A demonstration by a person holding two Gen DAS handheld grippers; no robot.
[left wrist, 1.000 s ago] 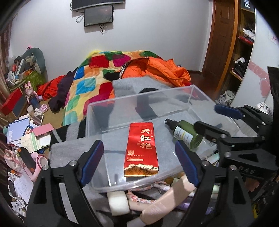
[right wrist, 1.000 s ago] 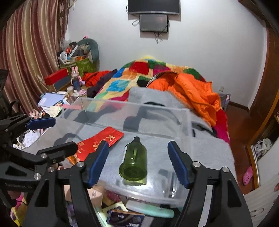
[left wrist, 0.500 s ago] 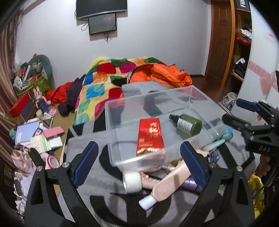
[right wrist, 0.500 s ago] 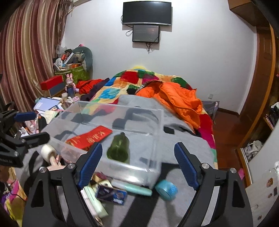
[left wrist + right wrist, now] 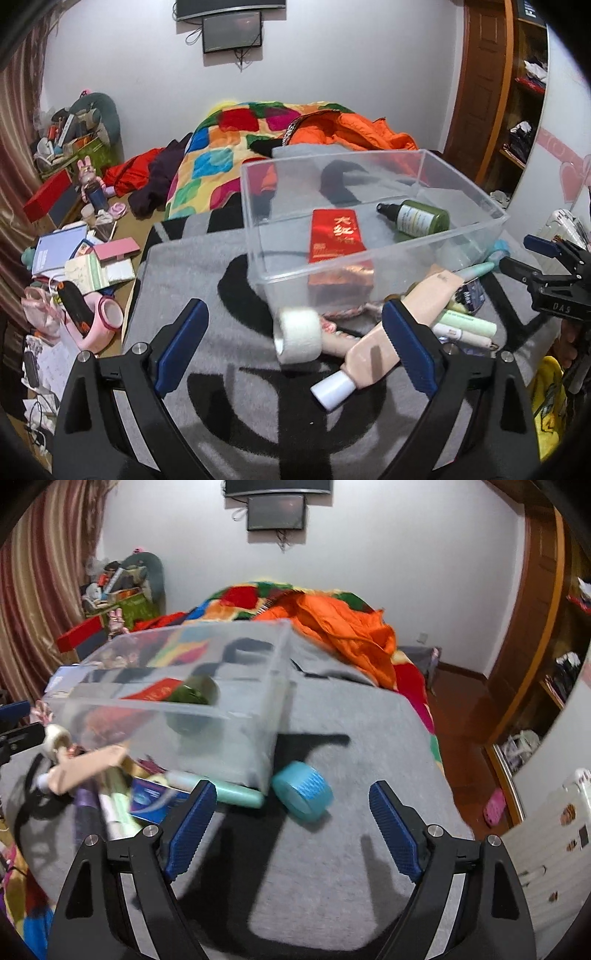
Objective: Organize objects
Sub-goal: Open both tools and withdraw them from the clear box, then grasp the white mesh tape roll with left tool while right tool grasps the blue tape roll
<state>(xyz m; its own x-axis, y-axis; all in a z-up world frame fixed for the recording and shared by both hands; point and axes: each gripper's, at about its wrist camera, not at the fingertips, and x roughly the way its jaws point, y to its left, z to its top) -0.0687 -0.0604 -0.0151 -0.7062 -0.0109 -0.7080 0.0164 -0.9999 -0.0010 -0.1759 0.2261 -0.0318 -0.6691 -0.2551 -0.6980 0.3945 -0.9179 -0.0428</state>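
Both the left claw point(image 5: 291, 345) and right claw point(image 5: 291, 830) are wide open holding nothing, clear bin point(image 5: 373, 254) has the red packet point(image 5: 335, 236) and green bottle point(image 5: 415, 218) inside, and only the right view shows the teal tape roll point(image 5: 303, 795) just beside the bin

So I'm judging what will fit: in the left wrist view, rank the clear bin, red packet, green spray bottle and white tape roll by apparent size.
1. Clear bin, by far.
2. Red packet.
3. Green spray bottle and white tape roll: they look alike, and the roll is nearer the camera, so I won't rank them.
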